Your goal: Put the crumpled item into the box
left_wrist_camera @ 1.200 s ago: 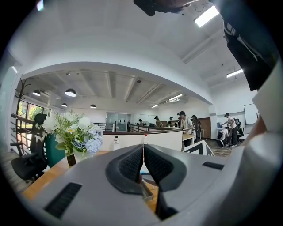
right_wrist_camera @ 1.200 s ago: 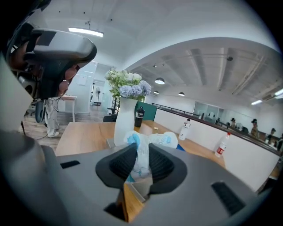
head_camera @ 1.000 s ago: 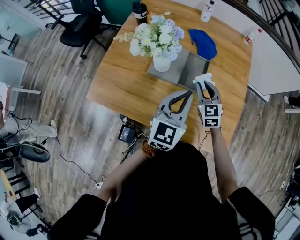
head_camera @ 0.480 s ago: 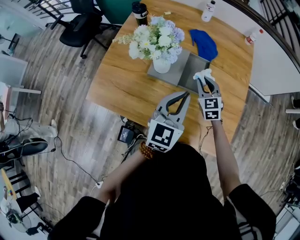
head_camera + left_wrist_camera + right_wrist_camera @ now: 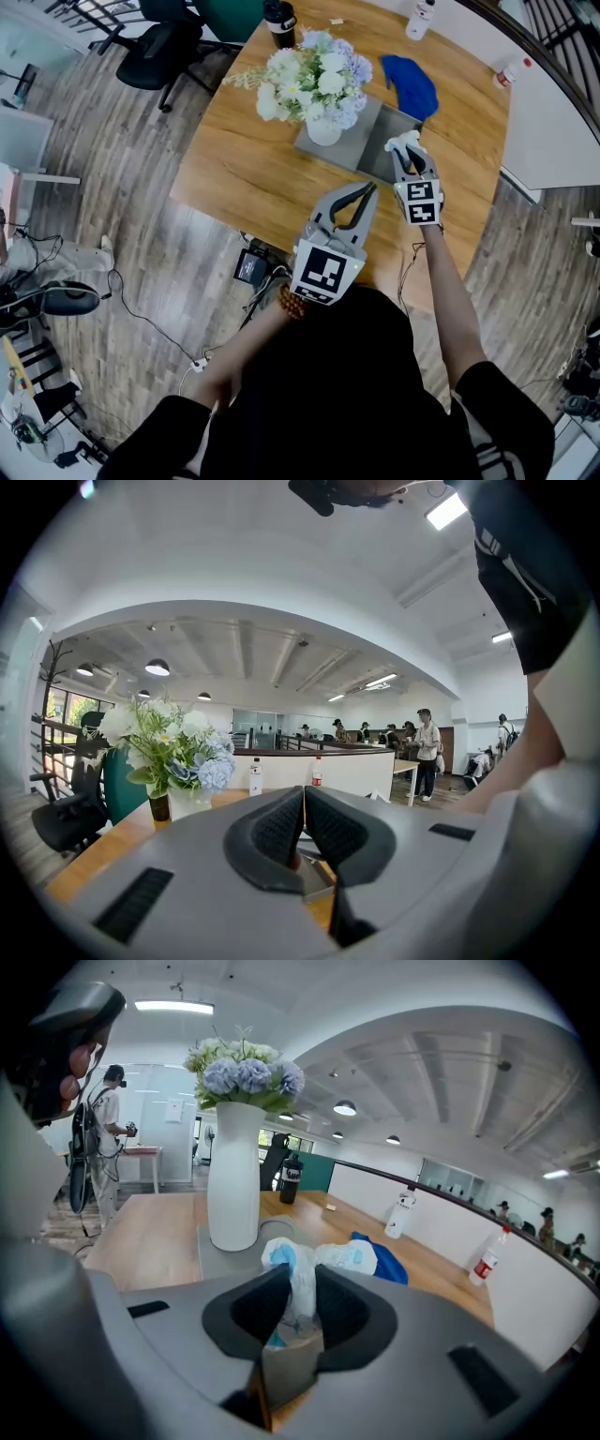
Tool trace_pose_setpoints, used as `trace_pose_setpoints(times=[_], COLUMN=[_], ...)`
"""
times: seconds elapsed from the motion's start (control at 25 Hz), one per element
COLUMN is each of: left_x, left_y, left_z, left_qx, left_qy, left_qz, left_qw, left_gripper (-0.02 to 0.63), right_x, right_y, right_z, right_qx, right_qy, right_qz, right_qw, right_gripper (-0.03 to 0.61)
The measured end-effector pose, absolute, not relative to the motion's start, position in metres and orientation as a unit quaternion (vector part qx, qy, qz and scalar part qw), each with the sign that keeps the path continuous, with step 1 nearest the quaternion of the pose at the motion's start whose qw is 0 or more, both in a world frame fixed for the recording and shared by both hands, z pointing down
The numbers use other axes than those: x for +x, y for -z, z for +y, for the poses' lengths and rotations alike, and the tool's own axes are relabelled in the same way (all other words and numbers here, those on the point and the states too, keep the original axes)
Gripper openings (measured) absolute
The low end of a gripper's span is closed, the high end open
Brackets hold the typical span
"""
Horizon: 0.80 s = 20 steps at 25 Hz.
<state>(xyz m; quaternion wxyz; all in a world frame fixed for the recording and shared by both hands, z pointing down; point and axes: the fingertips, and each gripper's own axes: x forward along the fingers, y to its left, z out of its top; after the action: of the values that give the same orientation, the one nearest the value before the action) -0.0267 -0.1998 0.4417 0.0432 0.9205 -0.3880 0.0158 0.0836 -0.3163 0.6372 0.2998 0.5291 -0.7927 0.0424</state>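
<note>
A wooden table stands on a plank floor in an open office. It carries a flower vase, a blue cloth and a grey box. The labels on the bottles are too small to read. The right tongs clamp the crumpled item over the box. The left tongs are together, with nothing between them.
</note>
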Motion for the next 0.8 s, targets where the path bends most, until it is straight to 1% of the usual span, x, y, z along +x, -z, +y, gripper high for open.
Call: trace_pose_setpoints(times=[0.44, 0.8], left_x=[-0.026, -0.027], left_y=[-0.448, -0.449], left_z=[-0.208, -0.215], left_qx=[0.919, 0.918], left_qy=[-0.022, -0.026], left_qz=[-0.389, -0.391], left_qw=[0.051, 0.051], left_gripper=[0.023, 0.023], right_x=[0.098, 0.101], right_y=[-0.679, -0.711], right_z=[-0.337, -0.351], right_qx=[0.536, 0.528], right_qy=[-0.091, -0.101], right_qz=[-0.778, -0.773], right_qw=[0.316, 0.337], right_gripper=[0.092, 0.092])
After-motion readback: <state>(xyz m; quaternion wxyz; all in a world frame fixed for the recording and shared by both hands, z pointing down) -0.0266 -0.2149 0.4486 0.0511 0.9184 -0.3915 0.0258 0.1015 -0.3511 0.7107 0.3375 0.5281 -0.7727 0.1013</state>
